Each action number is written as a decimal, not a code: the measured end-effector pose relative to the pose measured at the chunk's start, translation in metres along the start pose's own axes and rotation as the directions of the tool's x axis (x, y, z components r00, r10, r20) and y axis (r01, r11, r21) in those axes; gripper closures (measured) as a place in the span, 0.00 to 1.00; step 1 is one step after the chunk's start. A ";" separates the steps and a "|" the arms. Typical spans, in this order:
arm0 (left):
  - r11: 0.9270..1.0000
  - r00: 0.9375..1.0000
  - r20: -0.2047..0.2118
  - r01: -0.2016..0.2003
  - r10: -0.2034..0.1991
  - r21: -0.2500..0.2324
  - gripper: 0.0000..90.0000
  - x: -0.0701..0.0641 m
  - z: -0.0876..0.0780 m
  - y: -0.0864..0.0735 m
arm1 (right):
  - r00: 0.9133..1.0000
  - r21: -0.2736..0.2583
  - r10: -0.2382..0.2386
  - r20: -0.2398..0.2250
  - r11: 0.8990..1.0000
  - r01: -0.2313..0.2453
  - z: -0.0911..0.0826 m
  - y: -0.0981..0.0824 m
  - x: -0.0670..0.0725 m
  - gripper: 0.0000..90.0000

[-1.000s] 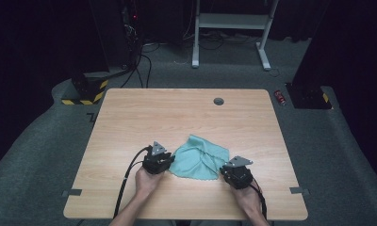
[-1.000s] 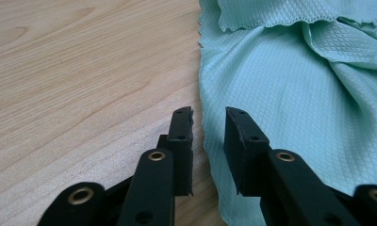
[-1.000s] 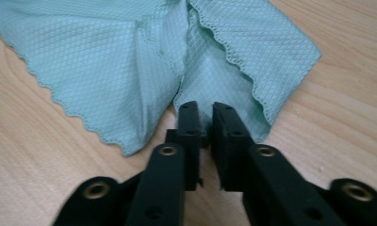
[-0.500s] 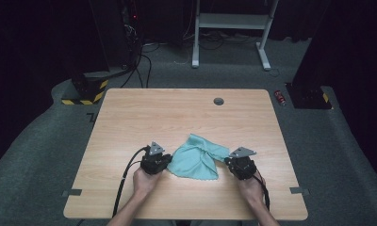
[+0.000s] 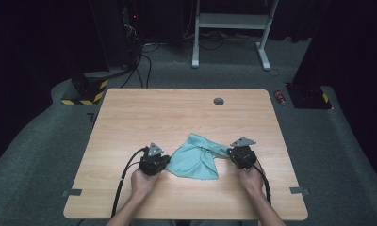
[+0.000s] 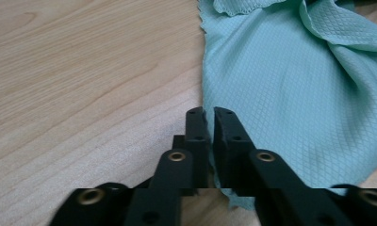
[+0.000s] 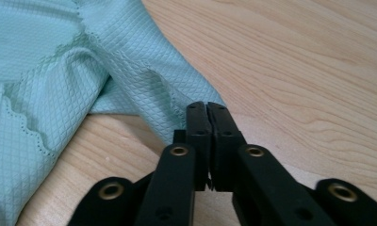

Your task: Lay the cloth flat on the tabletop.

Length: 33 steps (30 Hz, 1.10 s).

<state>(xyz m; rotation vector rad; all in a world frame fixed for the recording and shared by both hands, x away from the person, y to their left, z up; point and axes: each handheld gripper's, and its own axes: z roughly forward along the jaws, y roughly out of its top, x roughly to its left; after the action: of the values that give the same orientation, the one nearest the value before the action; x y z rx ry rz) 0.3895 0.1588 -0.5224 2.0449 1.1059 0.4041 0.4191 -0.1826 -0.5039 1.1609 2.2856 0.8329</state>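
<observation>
Cloth (image 5: 196,161) lies stretched left to right on the table (image 5: 177,113), each tongs pinching an end.

Left tool (image 5: 164,162): black body, grey three-cornered plate on top, thick black cable looping back past the forearm.
Right tool (image 5: 233,151): black body, grey three-cornered plate on top, thinner black cable trailing along the wrist.
Jaws: two flat black bars, squared tips, each hinged on black link arms.
Screws: brass-coloured rings at the link pivots, small dark holes beside them.
Sleeves: none, forearms bare.
Hands: no gloves.
</observation>
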 end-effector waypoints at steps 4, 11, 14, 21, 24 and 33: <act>1.000 1.000 0.009 0.011 -0.011 -0.009 0.74 0.001 0.001 0.009 | 0.998 -0.059 0.040 -0.047 0.997 -0.043 -0.011 0.000 -0.002 0.77; 1.000 1.000 0.013 0.021 -0.021 -0.011 0.67 -0.001 0.011 0.029 | 0.989 -0.096 -0.001 -0.149 0.995 -0.014 -0.025 -0.002 0.018 0.76; 1.000 1.000 0.008 0.016 -0.016 -0.003 0.65 -0.002 0.019 0.036 | 0.982 -0.086 -0.021 -0.186 0.996 0.005 -0.019 -0.004 0.032 0.75; 1.000 1.000 0.008 0.005 -0.006 0.018 0.63 -0.007 0.037 0.050 | 0.973 -0.077 -0.006 -0.229 0.997 -0.012 -0.005 -0.007 0.045 0.74; 0.999 1.000 -0.007 -0.015 0.015 0.036 0.65 -0.008 0.044 0.054 | 0.972 -0.072 -0.013 -0.237 0.997 -0.004 -0.004 -0.006 0.048 0.75; 0.998 1.000 -0.020 -0.014 0.016 0.057 0.76 -0.008 0.053 0.055 | 0.970 -0.041 -0.041 -0.240 0.999 0.032 0.003 -0.006 0.053 0.93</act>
<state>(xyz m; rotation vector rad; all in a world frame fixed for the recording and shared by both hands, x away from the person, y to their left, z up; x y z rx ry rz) 0.4476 0.1092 -0.5161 2.1045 1.1272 0.4063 0.3887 -0.1407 -0.5162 1.0476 2.4643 1.0476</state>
